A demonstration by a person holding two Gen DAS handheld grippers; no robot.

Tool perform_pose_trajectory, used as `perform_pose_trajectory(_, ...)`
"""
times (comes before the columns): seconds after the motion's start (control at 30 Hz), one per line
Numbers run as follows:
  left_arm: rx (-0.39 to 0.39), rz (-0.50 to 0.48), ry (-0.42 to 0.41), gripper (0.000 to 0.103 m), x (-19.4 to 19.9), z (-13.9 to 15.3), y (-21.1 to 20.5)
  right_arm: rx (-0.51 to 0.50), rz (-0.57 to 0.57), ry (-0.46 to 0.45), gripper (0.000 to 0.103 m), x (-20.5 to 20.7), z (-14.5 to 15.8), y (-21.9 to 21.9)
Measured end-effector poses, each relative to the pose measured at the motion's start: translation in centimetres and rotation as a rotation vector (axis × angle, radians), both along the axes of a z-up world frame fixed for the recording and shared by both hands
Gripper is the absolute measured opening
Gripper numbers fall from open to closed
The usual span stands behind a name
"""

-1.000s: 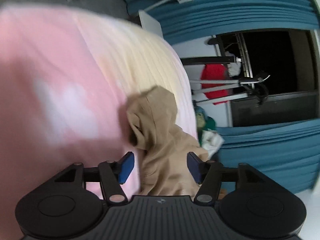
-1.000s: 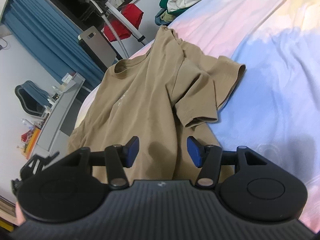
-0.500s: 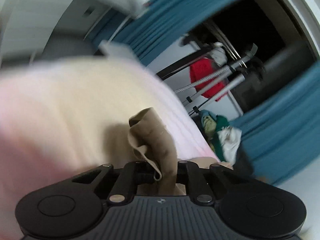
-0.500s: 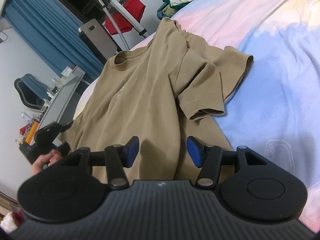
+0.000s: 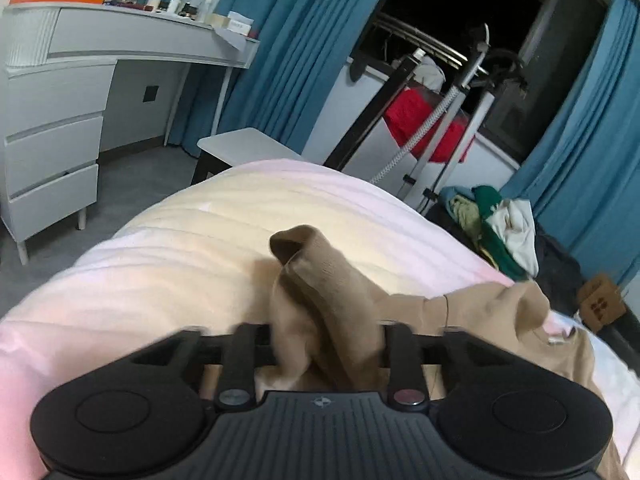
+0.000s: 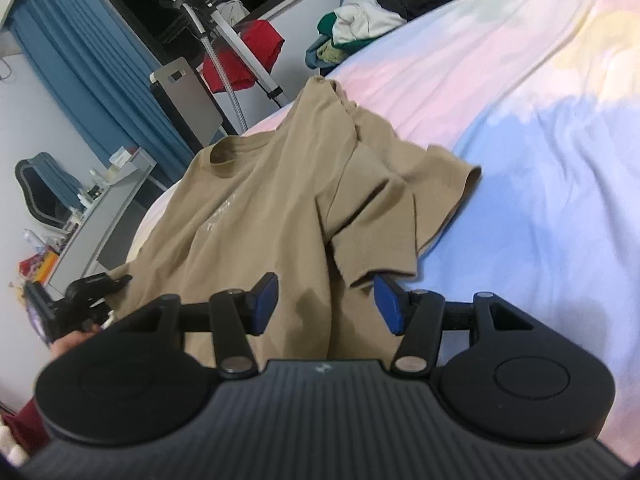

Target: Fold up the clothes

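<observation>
No legible text anywhere.
Tan t-shirt (image 6: 280,200) has pale chest print, too blurred to read; cardboard box (image 5: 601,303) by the bed's far corner shows dark marks, unreadable.

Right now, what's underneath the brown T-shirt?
The brown T-shirt lies on a pastel bedspread, pink, cream and blue around its edges. Whatever is directly beneath the shirt is covered, so I cannot see it.

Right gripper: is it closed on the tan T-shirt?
No. The right gripper hangs open over the tan T-shirt, blue pads apart.
</observation>
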State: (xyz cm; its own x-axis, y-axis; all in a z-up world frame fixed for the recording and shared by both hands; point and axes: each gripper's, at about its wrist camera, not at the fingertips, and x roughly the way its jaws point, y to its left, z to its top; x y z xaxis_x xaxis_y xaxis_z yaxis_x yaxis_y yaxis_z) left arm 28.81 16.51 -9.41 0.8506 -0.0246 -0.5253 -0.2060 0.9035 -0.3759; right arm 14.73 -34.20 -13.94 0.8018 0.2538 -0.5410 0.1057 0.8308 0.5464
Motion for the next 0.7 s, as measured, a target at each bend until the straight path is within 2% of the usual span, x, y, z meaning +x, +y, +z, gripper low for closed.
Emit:
perform_pose_trajectory(0.07,0.058,-0.027,0.007,0.048,-1.8,1.1,-0.5,0.009,-0.001,-0.005,0.057,0.1,0.2,-0.4)
perform_pose_trajectory(0.13,0.115,-0.05,0.017,0.071,-3.7,2.2,-1.1,0.008,-0.005,-0.01,0.057,0.1,0.3,-0.5)
perform_pose_trajectory(0.17,0.138,-0.055,0.025,0.075,-5.2,2.9,-1.6,0.006,-0.007,-0.012,0.057,0.1,0.4,-0.6)
perform_pose_trajectory(0.4,0.195,-0.152,0.058,0.081,-16.4,7.9,-7.7,-0.045,-0.014,-0.038,0.057,-0.5,1.3,-1.0)
perform_pose_trajectory(0.47,0.175,-0.19,0.044,0.084,-19.8,9.0,-9.7,-0.065,-0.024,-0.058,0.057,-0.7,1.6,-1.4)
perform_pose_trajectory(0.63,0.164,-0.238,0.042,0.086,-22.0,7.5,-12.2,-0.066,-0.102,-0.084,0.057,-0.5,1.7,-3.9)
perform_pose_trajectory(0.7,0.166,-0.254,0.044,0.087,-22.6,6.8,-13.1,-0.058,-0.148,-0.063,0.056,0.2,0.9,-5.2)
